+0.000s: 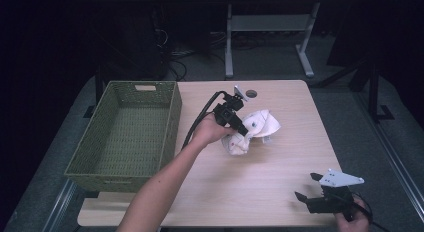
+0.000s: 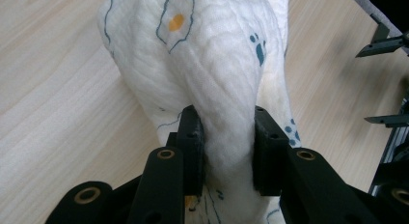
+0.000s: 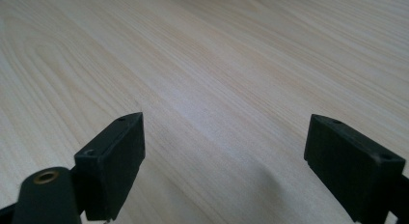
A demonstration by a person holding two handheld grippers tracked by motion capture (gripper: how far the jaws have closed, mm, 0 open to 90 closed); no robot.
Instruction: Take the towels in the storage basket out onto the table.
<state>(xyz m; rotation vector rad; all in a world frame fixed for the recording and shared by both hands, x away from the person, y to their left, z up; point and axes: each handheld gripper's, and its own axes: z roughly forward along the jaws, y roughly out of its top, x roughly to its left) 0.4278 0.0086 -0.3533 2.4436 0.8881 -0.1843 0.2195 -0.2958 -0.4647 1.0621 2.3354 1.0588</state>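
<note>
White quilted cloth (image 2: 212, 64), printed with little fried eggs and blue paw marks, is the thing in play, and it lies crumpled near the middle of the pale wooden table (image 1: 280, 192), just right of the green woven basket (image 1: 125, 134). Left gripper (image 1: 245, 133) is right on it: the jaws are pinched down tight on a thick fold, the fabric bulging up between the pads in the left gripper view. That grip sits low on the bunch, near one end, which looks like a sensible spot, since a gathered fold gives the pads something fat to bite and the rest of the cloth can trail along behind.

Over on the near right corner, the right gripper (image 1: 312, 188) sits parked, well apart from the cloth. Its jaws stand wide open with nothing between them, bare wood grain showing in the gap in the right gripper view. Held back like that it keeps out of the left arm's way, yet it points toward the middle, ready to help if the cloth needs a second hold.

Basket stands empty, its open top facing up along the table's left edge, close beside the left forearm (image 1: 165, 182). My read: the cloth is meant to go in there, and a short lift and swing leftward is what the job calls for. One risk: loose ends could snag the basket rim.
</note>
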